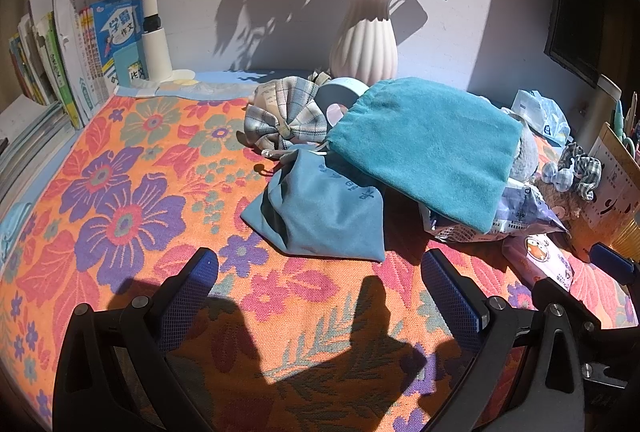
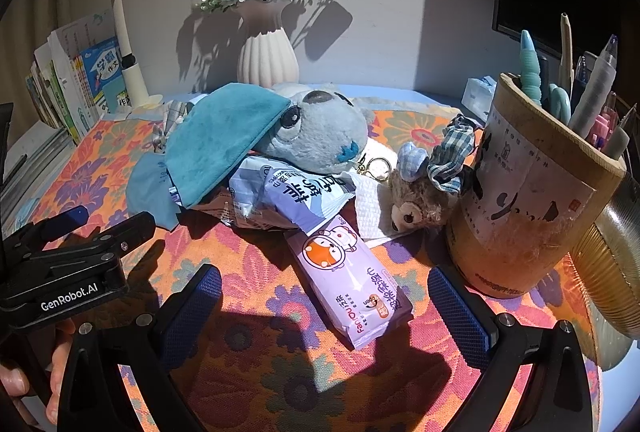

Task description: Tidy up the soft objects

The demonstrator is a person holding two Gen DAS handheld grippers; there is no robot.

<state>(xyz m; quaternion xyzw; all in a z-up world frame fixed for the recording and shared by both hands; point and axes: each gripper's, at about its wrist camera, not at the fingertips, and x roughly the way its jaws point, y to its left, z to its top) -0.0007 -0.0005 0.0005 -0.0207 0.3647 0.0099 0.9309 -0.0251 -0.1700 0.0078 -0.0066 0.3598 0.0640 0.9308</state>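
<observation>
Both hand-held grippers gape empty over the flowered surface. Ahead of the left hand-held gripper lies a pale blue pouch. A lilac tissue pack lies between the fingers of the right hand-held gripper.

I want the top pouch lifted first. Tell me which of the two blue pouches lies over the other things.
The larger teal velvet pouch: it is draped over the grey plush toy and the snack packets. The smaller pale blue pouch lies flat on the floral cloth.

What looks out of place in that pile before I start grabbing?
The teal velvet pouch is draped tilted over the grey plush toy's head, both propped on crumpled tissue packs. The purple wipes pack lies askew in front. Nothing looks spilled or damaged.
</observation>
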